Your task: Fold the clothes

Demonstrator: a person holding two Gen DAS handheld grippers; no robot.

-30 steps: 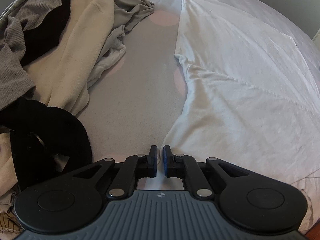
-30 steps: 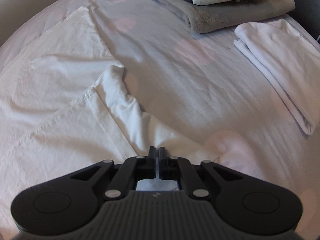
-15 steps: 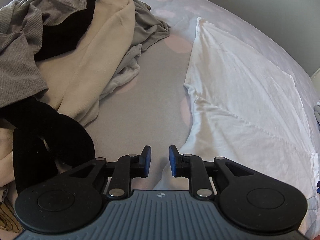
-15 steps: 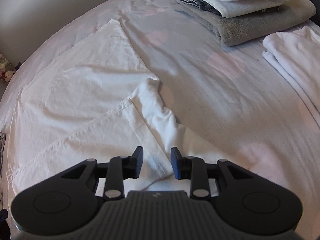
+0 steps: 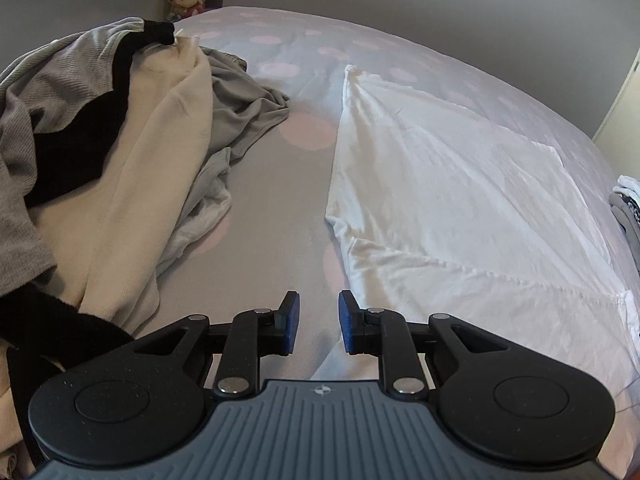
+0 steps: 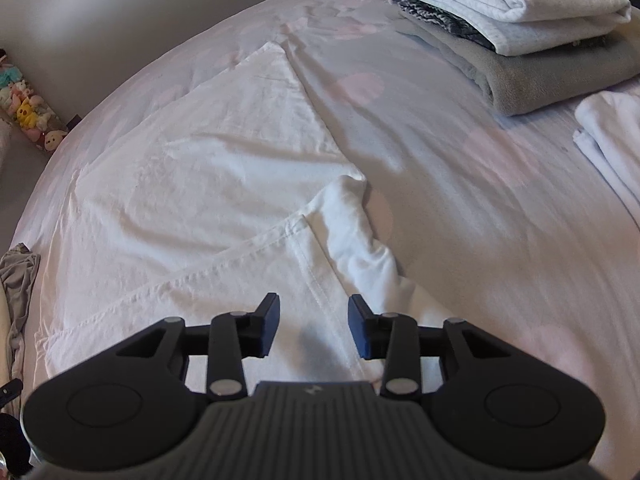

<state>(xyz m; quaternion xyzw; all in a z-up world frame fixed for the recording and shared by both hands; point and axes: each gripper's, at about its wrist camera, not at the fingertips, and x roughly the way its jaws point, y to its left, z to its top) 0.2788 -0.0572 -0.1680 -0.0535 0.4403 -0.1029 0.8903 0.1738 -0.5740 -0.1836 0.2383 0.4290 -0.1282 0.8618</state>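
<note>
Bed (image 6: 460,168) with white garment (image 6: 208,184) spread flat, both grippers, left (image 5: 319,322) and right (image 6: 314,326), just opened, empty; next fold: regrip sleeve (image 6: 356,236) edge squarely, carry inward without dragging.

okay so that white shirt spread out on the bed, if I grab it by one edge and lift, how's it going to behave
The white shirt probably hangs limp: it looks thin, lies flat and creased, and its sleeve has slumped into soft folds. It likely feels light and drags rather than slides as one piece. A one-edge lift may undo the flat layout.
</note>
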